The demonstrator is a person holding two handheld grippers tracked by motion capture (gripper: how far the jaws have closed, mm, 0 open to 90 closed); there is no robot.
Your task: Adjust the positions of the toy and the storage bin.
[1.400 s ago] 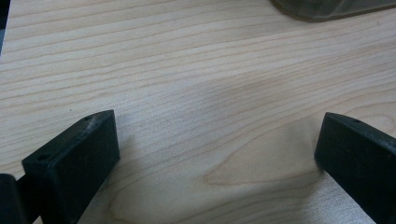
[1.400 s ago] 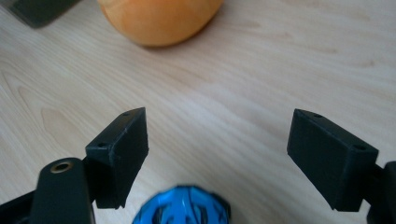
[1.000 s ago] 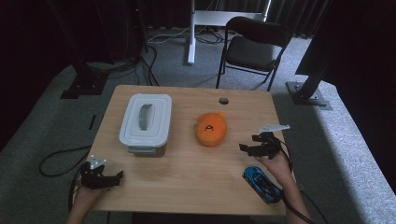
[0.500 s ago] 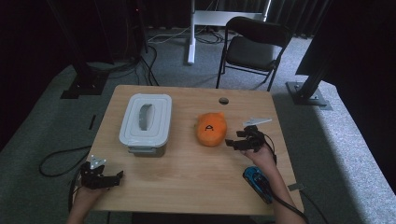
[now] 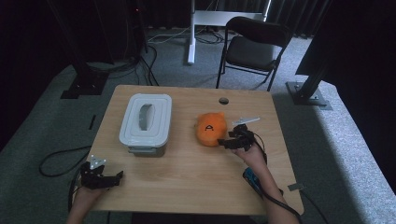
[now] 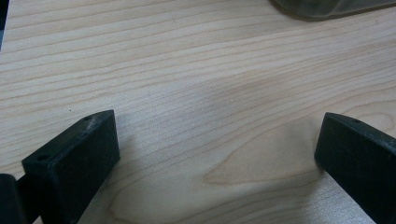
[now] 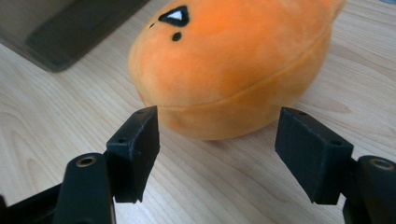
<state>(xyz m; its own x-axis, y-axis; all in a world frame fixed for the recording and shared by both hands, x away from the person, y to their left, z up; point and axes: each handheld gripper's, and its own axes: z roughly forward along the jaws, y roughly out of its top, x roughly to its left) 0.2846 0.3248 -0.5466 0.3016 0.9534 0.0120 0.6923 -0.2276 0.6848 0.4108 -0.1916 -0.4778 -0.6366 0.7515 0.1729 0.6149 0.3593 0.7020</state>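
Narrowing, empty right hand-held gripper (image 5: 228, 142) now closer beside orange plush (image 5: 211, 129) than before.

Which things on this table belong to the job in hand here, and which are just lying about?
In play:
- orange plush toy, right in front of the right gripper, whose jaws have just been closing but are not touching it

Lying about:
- lidded white container
- blue object beside the right forearm
- left gripper, open over bare table
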